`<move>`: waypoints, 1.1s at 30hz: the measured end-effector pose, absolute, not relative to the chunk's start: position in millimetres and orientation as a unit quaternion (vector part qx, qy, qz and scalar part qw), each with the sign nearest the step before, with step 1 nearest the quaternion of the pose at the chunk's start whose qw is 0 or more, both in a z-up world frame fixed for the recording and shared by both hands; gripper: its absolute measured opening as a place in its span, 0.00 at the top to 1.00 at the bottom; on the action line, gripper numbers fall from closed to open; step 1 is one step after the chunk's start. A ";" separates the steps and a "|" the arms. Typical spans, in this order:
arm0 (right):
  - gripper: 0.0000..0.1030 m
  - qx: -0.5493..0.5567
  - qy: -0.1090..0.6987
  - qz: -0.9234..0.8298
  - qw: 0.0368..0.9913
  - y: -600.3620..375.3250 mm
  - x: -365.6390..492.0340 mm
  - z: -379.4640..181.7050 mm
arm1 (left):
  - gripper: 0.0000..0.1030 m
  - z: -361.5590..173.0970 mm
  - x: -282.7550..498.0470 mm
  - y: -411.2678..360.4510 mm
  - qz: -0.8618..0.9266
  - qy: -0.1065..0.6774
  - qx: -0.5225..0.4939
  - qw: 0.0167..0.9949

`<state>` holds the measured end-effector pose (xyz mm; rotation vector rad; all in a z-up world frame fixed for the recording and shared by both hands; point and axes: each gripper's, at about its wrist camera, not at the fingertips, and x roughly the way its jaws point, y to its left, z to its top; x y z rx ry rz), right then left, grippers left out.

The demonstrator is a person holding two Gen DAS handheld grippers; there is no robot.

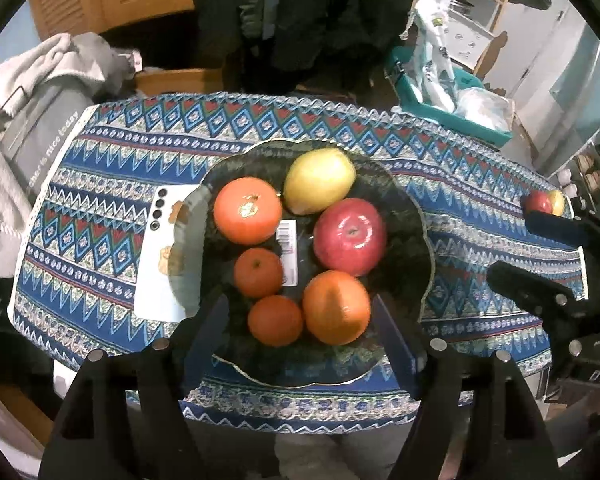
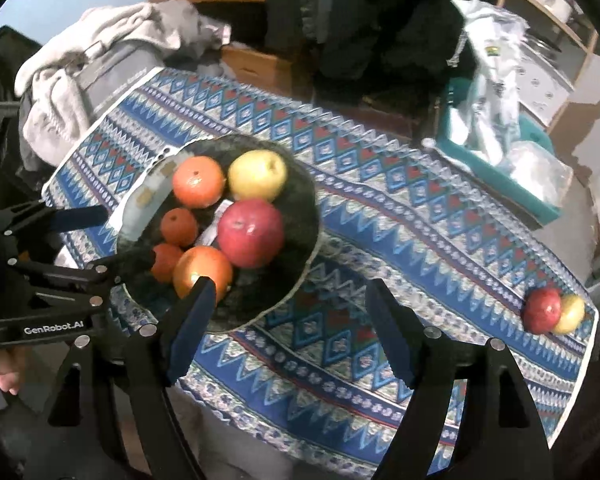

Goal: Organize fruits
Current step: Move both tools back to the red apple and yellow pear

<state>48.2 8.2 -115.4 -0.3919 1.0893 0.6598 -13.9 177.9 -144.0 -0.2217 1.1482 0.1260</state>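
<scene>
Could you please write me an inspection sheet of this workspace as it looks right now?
Surface: patterned tablecloth covering the table.
Job's things: dark glass plate holds four oranges, a red apple and a yellow apple; a red and yellow apple pair sits apart near the cloth's edge.
Clutter: white phone partly under the plate; teal tray of plastic bags.
Grippers: left gripper open, empty; right gripper open, empty.
Cables: nothing seen.
Surroundings: grey laundry, wooden shelving.

Black gripper (image 2: pixel 288 332) frames, silver screws, blue-padded fingers (image 2: pixel 190 328).
</scene>
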 end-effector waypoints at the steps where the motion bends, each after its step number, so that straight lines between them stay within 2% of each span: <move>1: 0.23 -0.181 0.503 0.303 0.789 5.7 48.2 -113.4 | 0.25 -142.2 -13.4 175.4 0.056 0.539 -0.106 0.834; 12: 0.17 -0.171 0.484 0.258 0.819 -46.4 53.6 -94.4 | 0.22 -119.7 -3.7 136.4 0.024 0.516 -0.088 0.852; 17: 0.17 -0.163 0.478 0.240 0.829 -71.3 56.7 -89.1 | 0.22 -112.0 -0.2 115.6 0.013 0.510 -0.069 0.857; 21: 0.17 -0.158 0.475 0.229 0.835 -90.2 58.6 -87.3 | 0.17 -106.3 2.6 98.7 0.002 0.506 -0.062 0.860; 33: 0.17 -0.149 0.464 0.192 0.852 -139.8 58.7 -80.1 | 0.17 -93.5 16.2 50.6 -0.029 0.498 -0.038 0.866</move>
